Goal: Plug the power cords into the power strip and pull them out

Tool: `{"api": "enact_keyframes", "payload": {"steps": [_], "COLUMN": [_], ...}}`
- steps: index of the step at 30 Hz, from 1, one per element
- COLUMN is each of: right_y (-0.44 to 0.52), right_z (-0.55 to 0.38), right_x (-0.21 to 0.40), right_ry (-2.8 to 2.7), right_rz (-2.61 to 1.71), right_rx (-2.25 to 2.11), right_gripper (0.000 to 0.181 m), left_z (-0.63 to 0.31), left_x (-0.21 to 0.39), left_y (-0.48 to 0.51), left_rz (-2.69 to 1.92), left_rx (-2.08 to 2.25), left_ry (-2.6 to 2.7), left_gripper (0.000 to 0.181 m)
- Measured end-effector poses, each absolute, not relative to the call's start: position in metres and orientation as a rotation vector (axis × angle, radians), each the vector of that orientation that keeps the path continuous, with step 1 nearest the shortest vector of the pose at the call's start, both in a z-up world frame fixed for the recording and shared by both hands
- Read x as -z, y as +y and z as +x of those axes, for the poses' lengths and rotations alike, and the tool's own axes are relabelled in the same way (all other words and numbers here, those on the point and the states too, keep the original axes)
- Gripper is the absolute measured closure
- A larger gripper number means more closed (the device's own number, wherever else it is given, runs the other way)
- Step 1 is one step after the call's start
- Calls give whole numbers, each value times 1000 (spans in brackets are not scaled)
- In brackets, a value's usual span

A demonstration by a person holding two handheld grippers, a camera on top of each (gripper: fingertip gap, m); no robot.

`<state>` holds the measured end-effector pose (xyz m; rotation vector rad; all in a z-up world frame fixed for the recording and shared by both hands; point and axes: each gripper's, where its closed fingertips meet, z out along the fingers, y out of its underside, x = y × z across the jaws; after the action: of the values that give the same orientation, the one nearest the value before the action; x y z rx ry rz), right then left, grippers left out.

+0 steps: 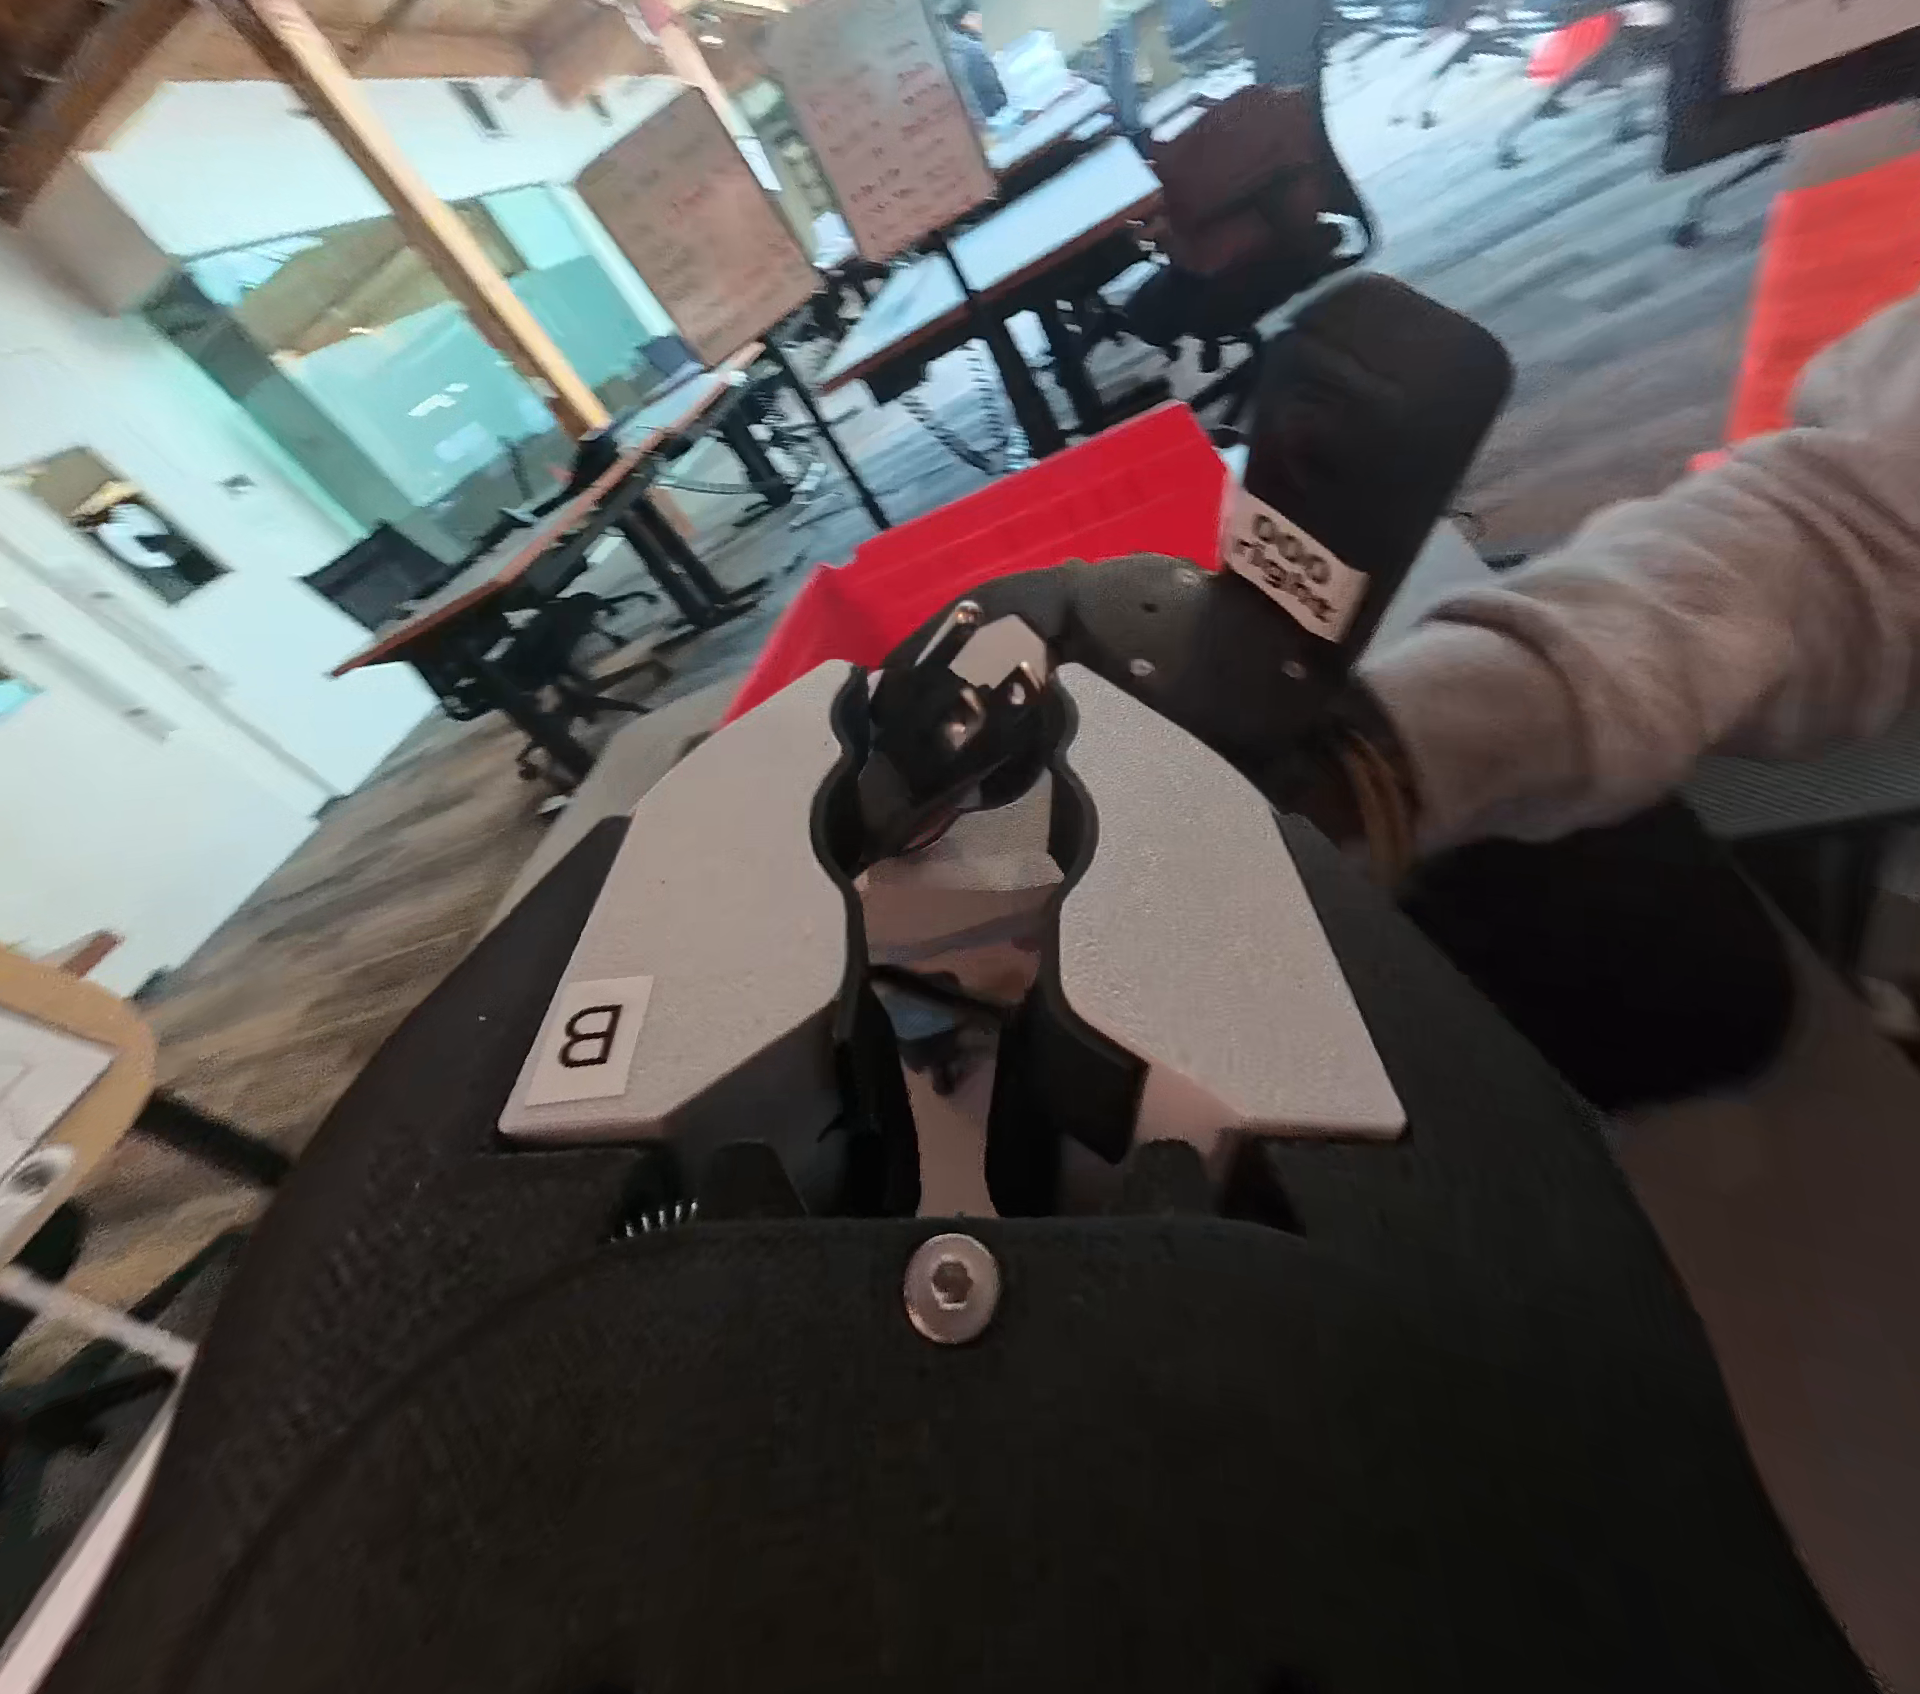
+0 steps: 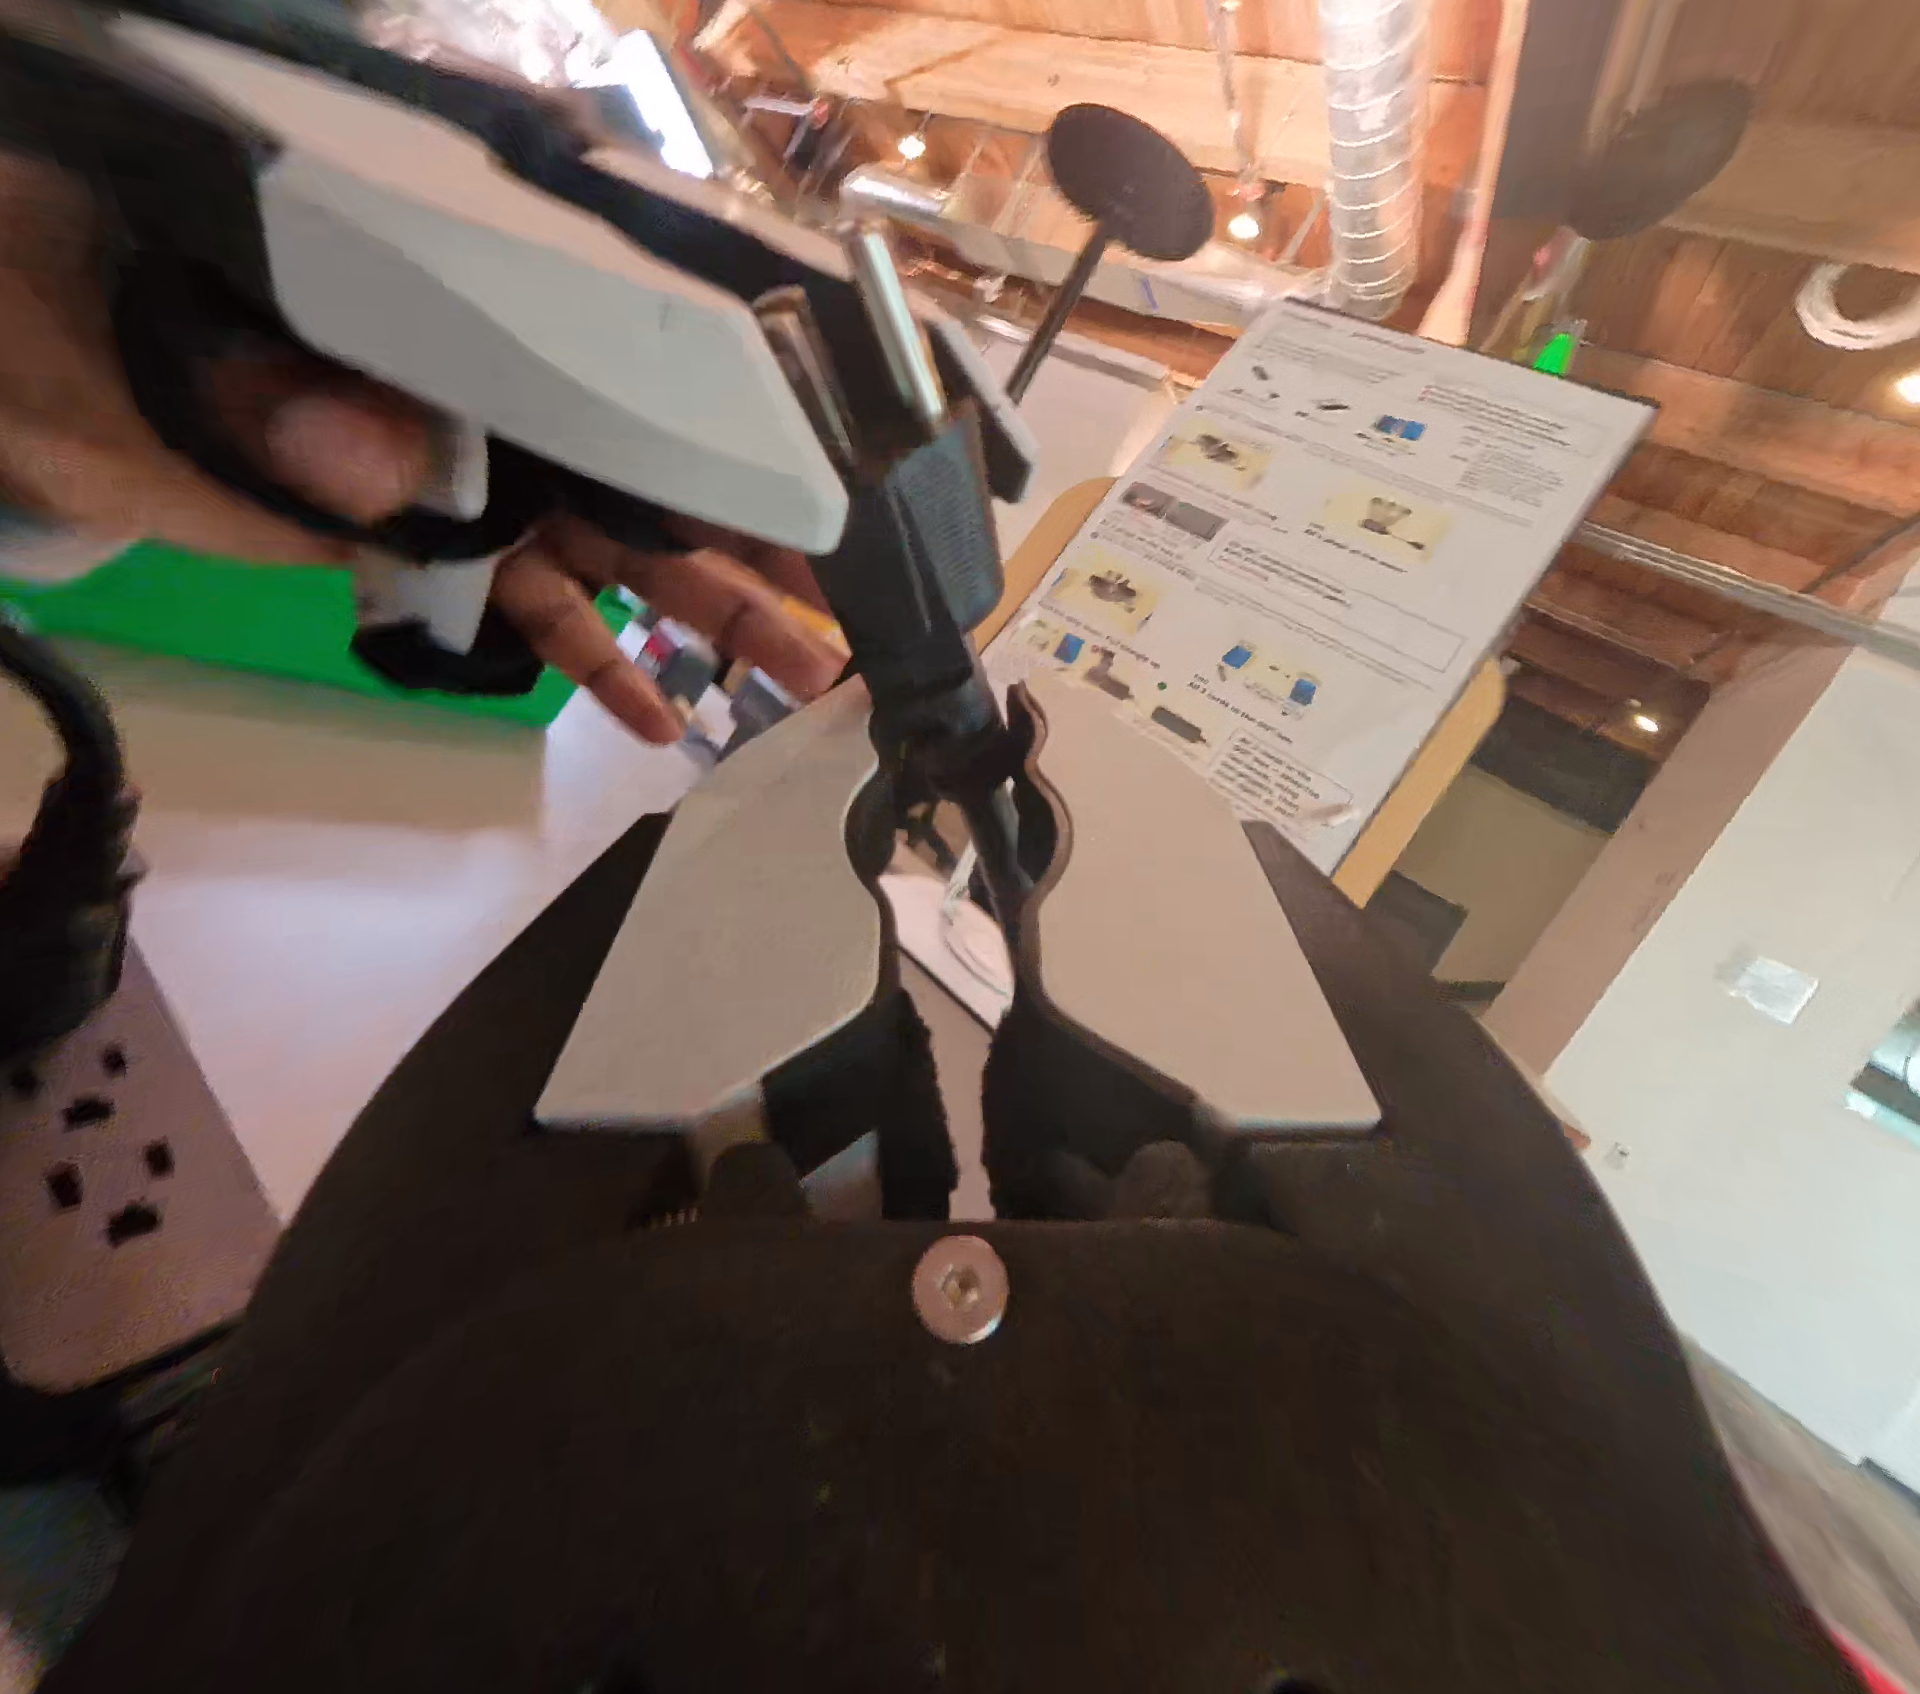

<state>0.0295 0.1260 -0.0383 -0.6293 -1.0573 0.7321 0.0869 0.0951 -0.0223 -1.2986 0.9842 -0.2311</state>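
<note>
The left gripper (image 1: 951,735) is clamping the plug (image 1: 961,709) while the right gripper's (image 2: 951,761) jaws are pinching its cord (image 2: 992,823); the prongs should be squared before lowering.

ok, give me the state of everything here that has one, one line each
Left claw: shut on the black three-prong plug.
Right claw: shut on the black cord just below the plug.
Black three-prong plug: unplugged, held in the air, prongs bare.
Grey power strip: visible sockets empty.

Both grippers — right gripper (image 2: 951,771), left gripper (image 2: 883,439) — clamp one black plug (image 2: 925,543).
</note>
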Motion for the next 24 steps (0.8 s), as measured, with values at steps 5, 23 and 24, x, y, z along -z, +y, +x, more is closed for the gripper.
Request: {"api": "enact_keyframes", "payload": {"steps": [5,23,24], "right_y": [109,94,96], "right_z": [12,-7,-3], "right_x": [65,96,88], "right_ry": [-1262,-1389,-1339], "right_rz": [-635,-702,-703], "right_rx": [-804,-989,-1046], "right_gripper": [164,146,139], "left_z": [54,25,15], "left_x": [38,66,60], "left_y": [78,92,97], "left_rz": [-1226,-1367,-1380], "left_rx": [171,27,71], "left_ry": [1133,1079,980], "left_gripper": [125,155,155]}}
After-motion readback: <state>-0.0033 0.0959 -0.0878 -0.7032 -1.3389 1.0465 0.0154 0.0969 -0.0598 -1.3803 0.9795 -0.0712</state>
